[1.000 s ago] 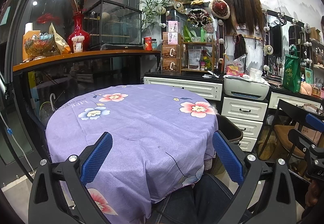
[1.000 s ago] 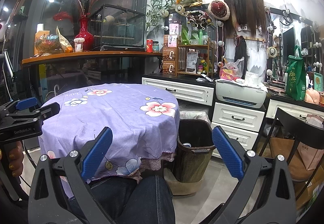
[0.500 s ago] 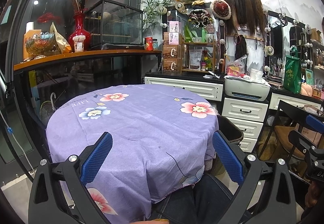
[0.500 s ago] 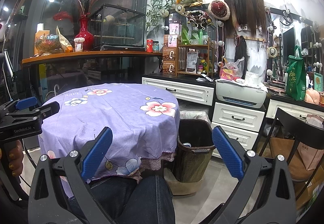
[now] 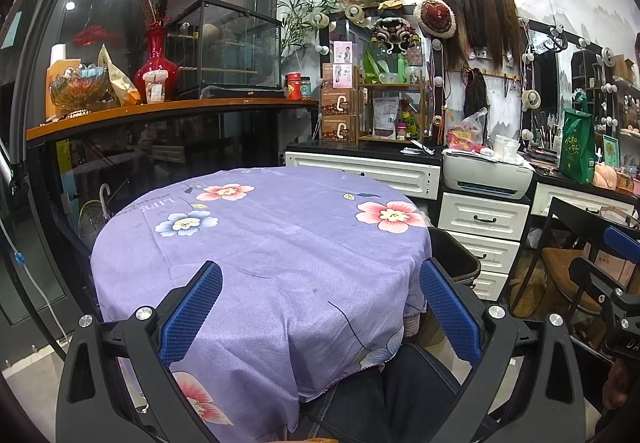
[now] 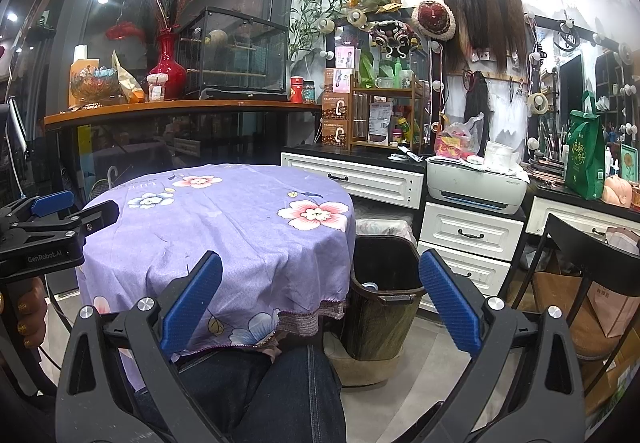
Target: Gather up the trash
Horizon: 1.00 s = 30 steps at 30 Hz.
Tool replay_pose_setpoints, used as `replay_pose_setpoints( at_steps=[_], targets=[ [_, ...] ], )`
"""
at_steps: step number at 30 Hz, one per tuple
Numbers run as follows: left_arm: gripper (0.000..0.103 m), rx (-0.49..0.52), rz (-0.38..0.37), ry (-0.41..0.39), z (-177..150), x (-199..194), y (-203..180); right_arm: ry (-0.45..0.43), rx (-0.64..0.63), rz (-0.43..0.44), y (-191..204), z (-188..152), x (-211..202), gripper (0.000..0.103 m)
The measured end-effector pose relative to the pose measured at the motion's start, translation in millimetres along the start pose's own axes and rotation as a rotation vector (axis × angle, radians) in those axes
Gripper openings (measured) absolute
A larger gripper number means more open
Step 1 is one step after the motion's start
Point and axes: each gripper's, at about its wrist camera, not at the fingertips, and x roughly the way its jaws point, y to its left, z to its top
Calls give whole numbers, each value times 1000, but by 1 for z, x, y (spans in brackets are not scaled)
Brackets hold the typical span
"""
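**Both grippers spread wide over a bare tablecloth, bin beside the table**

We hold the left gripper [image 5: 320, 307] low at the near edge of the round table [image 5: 260, 243], its two blue fingers [image 5: 190, 313] released and far apart with nothing between them. The purple flowered tablecloth [image 5: 280, 263] covers the whole top and hangs down over our lap; we see no loose scrap lying on it. Our jeans [image 5: 392, 395] show just under the cloth's near hem.

The right gripper [image 6: 320, 303] is off to the right of the table, likewise spread wide and holding nothing. Between its fingers we look at the cloth's fringe and at the dark trash bin [image 6: 384, 303] standing on the floor just beside the table's right edge, in front of the white drawers [image 6: 472, 235]. Inside the bin something small and pale lies at the bottom; we cannot tell what it is. The bin's lower end sits in a tan base [image 6: 360, 367].

In the right view the left gripper [image 6: 52, 231] shows at the far left, gripped by a hand [image 6: 30, 311]. A printer [image 6: 476, 187] sits on the counter above the drawers, and a black chair [image 6: 592, 267] stands at the right.
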Motion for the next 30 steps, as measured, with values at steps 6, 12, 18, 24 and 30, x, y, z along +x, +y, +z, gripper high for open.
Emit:
replay_pose_setpoints(
  at_steps=[6, 12, 18, 24, 30],
  targets=[
    [98, 1, 1, 0, 0, 0, 0, 0, -1, 0, 0, 0, 0, 97],
    [98, 0, 0, 0, 0, 0, 0, 0, -2, 0, 0, 1, 0, 97],
    [98, 1, 1, 0, 0, 0, 0, -1, -2, 0, 0, 3, 1, 97],
    [98, 1, 1, -1, 0, 0, -1, 1, -2, 0, 0, 3, 1, 97],
    [98, 1, 0, -1, 0, 0, -1, 1, -2, 1, 0, 3, 1, 97]
  ],
)
